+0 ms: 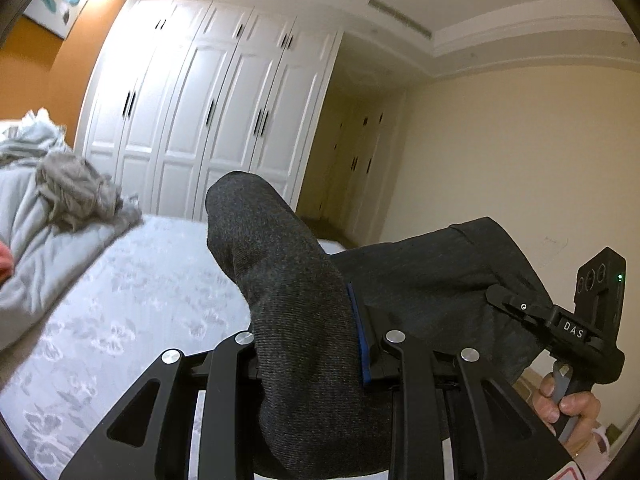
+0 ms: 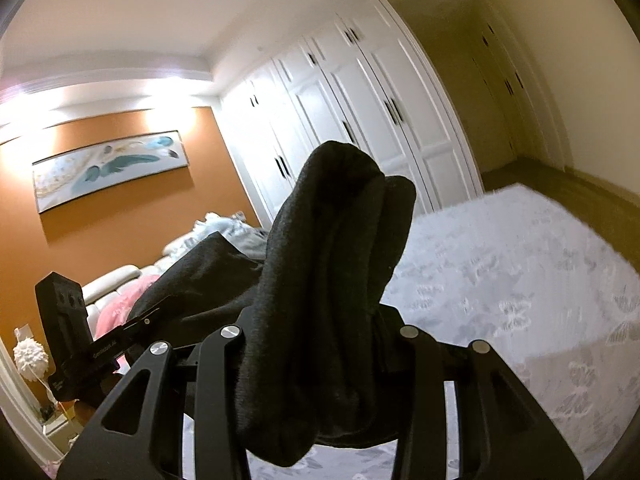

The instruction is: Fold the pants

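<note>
Dark grey pants (image 1: 288,280) hang in the air between both grippers, above the bed. My left gripper (image 1: 312,344) is shut on one edge of the pants; the cloth bulges up over its jaws and hides the fingertips. The right gripper (image 1: 520,312) shows in the left wrist view at the right, clamped on the far edge. In the right wrist view my right gripper (image 2: 320,332) is shut on the pants (image 2: 340,240), which stand up in thick folds. The left gripper (image 2: 132,326) shows at the left, gripping the cloth.
A bed with a pale flowered cover (image 1: 140,288) lies below, also seen in the right wrist view (image 2: 520,272). A heap of grey clothes and a duvet (image 1: 76,196) lies at the bed's head. White wardrobe doors (image 1: 208,108) stand behind. A pink pillow (image 2: 120,304) lies by the headboard.
</note>
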Demonstrator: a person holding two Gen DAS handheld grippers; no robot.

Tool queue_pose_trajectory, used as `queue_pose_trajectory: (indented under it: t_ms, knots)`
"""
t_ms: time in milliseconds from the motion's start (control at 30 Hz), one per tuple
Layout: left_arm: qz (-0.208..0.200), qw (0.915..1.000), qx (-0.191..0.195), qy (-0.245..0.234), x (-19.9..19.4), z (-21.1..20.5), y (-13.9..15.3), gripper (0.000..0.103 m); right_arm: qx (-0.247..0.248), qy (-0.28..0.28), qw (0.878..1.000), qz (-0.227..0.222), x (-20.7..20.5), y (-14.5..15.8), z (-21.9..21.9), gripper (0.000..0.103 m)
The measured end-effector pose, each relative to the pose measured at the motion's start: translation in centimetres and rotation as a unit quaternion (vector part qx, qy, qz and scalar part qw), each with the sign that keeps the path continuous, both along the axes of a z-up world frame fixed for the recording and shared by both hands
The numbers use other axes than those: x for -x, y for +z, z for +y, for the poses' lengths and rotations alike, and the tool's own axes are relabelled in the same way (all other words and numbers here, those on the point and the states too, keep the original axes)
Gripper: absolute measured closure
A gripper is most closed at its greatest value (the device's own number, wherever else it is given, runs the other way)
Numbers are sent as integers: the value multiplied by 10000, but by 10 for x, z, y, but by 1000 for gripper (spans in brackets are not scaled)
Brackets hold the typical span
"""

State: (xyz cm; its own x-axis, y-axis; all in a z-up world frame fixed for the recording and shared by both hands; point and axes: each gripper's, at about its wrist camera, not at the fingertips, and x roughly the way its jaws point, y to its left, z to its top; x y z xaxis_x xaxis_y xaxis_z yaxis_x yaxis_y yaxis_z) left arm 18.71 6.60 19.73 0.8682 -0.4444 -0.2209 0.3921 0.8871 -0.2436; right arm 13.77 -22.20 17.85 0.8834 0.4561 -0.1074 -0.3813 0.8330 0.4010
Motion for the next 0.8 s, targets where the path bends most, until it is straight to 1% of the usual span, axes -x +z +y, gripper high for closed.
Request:
queue_pose_trajectory:
  t_ms: [33,100,133,167,200,233,267,300,333,367,400,433,467,500,567,600,633,667,700,733,767,800]
  knots:
    - [172,9999,-21,9,-15,-1,-15,79,21,-14,9999,115,-11,-8,0,66]
    - [460,9989,-41,22,-38,-3,-36,78,54,-67,9990,434,-33,-36,-4,66]
    - [691,9976,-91,45,-52,-5,-53,76,63,-81,9979,636,-46,-53,-5,65]
    - [1052,9943,-127,108,-71,-7,-80,73,126,-207,9955,917,-62,-79,-9,62]
    - [1370,9903,-144,172,-87,-7,-105,73,186,-401,9923,1153,-74,-103,-13,58]
    - [1669,9856,-133,254,-100,-6,-129,70,277,-571,9881,1402,-85,-126,-17,46]
    - [2018,9786,-169,367,-112,-5,-156,69,459,-768,9796,1799,-97,-156,-23,35]
    - [2479,9663,-348,601,-126,-1,-193,69,597,-886,9717,2108,-105,-176,-28,34]
    - [2664,9599,-438,758,-130,4,-210,71,747,-1024,9609,2463,-109,-198,-36,34]
    - [2709,9575,-399,908,-129,16,-222,71,737,-1096,9566,2597,-108,-208,-42,33]
    - [2637,9598,-225,934,-125,27,-224,71,529,-1077,9590,2568,-100,-215,-53,33]
    - [2517,9635,99,910,-120,42,-223,61,424,-1045,9620,2486,-95,-214,-58,32]
    - [2456,9639,305,978,-119,54,-219,43,375,-1047,9638,2422,-92,-210,-60,19]
    - [2438,9628,417,1090,-121,61,-215,38,323,-1023,9655,2374,-92,-206,-60,12]
    - [2522,9607,461,1067,-127,59,-214,31,157,-795,9673,2403,-105,-204,-54,10]
    - [2683,9572,406,1009,-135,56,-219,25,120,-644,9665,2481,-112,-207,-44,10]
    - [2919,9506,338,1000,-143,51,-228,13,137,-532,9635,2622,-124,-212,-35,7]
    - [3178,9419,262,1055,-152,45,-242,13,305,-488,9546,2924,-136,-224,-20,5]
    - [3400,9334,195,1129,-154,40,-250,13,472,-560,9467,3136,-146,-238,-14,5]
    - [3776,9177,176,1224,-161,37,-271,24,682,-597,9376,3358,-153,-252,-3,6]
    - [4066,9047,302,1238,-164,37,-289,33,915,-655,9364,3323,-152,-259,8,19]
    - [3812,9147,260,1317,-159,36,-287,40,1094,-587,9415,3134,-151,-252,18,24]
